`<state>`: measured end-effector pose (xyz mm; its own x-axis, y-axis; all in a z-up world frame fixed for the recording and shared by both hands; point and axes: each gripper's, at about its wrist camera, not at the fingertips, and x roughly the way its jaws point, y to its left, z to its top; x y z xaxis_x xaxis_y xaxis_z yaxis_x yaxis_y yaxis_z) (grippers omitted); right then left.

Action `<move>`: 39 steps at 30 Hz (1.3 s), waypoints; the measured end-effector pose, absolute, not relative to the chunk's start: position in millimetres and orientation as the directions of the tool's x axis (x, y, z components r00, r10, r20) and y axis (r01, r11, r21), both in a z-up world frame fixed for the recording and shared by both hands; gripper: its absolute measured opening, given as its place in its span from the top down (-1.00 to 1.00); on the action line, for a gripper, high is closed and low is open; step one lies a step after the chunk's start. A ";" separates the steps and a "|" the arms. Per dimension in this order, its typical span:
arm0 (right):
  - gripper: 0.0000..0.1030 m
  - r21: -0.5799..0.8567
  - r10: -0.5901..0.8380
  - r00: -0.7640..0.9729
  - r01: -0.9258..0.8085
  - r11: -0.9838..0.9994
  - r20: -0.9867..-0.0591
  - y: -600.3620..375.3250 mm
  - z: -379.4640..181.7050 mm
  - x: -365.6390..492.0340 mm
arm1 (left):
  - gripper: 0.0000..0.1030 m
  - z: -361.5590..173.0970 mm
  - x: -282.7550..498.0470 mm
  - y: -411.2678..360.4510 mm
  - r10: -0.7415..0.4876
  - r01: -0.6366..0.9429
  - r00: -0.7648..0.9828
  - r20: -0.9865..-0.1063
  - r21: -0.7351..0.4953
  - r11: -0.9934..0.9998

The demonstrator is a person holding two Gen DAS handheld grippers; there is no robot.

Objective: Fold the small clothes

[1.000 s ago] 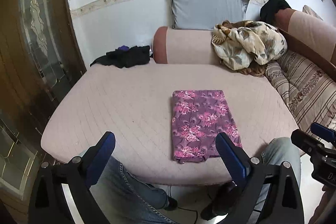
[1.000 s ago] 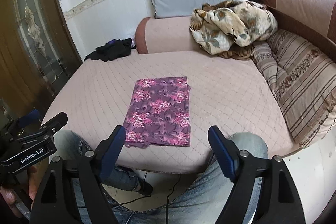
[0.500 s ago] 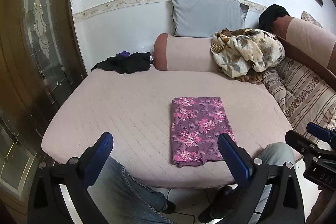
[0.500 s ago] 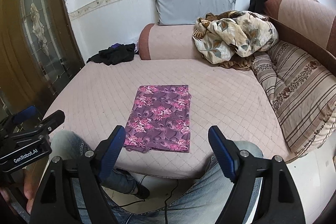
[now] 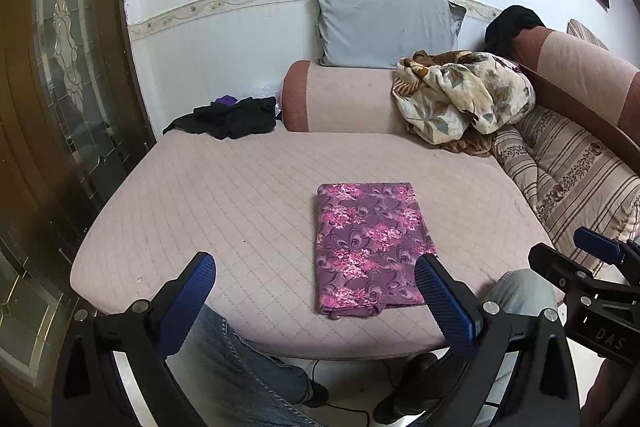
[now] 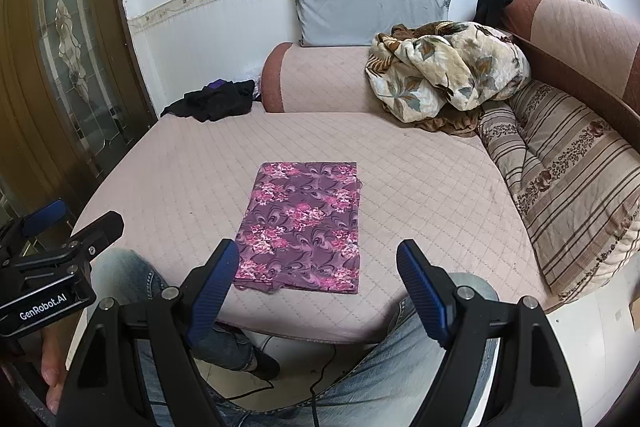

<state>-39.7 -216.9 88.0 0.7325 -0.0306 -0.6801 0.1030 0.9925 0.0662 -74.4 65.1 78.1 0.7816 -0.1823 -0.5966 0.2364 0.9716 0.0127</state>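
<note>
Pulling back from the bed point(image 5: 248, 187), both grippers are sitting empty, left point(image 5: 316, 291) and right point(image 6: 318, 277), fingers spread wide. The cloth point(image 6: 302, 223) is lying folded flat near the front edge, so this fold looks done.

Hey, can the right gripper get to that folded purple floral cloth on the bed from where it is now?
Probably yes: the right gripper is open and empty, hovering off the near edge of the bed, with nothing between it and the purple floral cloth.
</note>
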 end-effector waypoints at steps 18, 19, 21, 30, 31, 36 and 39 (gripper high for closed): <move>-0.56 0.059 -0.027 0.711 0.097 0.994 -0.702 -218.3 73.0 -19.9 | -0.98 60.7 -58.4 62.5 -0.169 0.226 0.752 -0.637 0.008 0.974; -0.56 0.058 -0.028 0.711 0.096 0.994 -0.702 -218.1 72.9 -20.1 | -0.98 60.4 -57.9 62.4 -0.169 0.226 0.752 -0.638 0.008 0.974; -0.56 0.053 -0.033 0.713 0.097 0.994 -0.701 -217.4 73.0 -19.9 | -0.98 60.1 -57.6 62.1 -0.170 0.226 0.751 -0.638 0.007 0.974; -0.56 0.056 -0.028 0.712 0.095 0.994 -0.701 -219.1 71.7 -17.7 | -0.98 52.4 -52.9 59.9 -0.160 0.225 0.727 -0.668 0.011 0.974; -0.56 0.058 -0.028 0.712 0.095 0.994 -0.702 -219.2 71.0 -17.2 | -0.98 52.1 -53.1 60.3 -0.157 0.222 0.727 -0.668 0.012 0.975; -0.56 0.057 -0.030 0.712 0.098 0.994 -0.702 -217.4 70.3 -17.8 | -0.98 51.1 -52.2 61.0 -0.154 0.218 0.728 -0.668 0.013 0.976; -0.56 0.057 -0.031 0.712 0.100 0.993 -0.702 -217.1 70.4 -17.9 | -0.98 50.9 -53.2 61.8 -0.154 0.216 0.728 -0.668 0.011 0.976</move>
<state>-17.9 -217.1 70.4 0.7117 -0.0308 -0.7018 0.0996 0.9934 0.0573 -53.2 61.8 50.9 0.7281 -0.1541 -0.6679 0.2164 0.9762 0.0107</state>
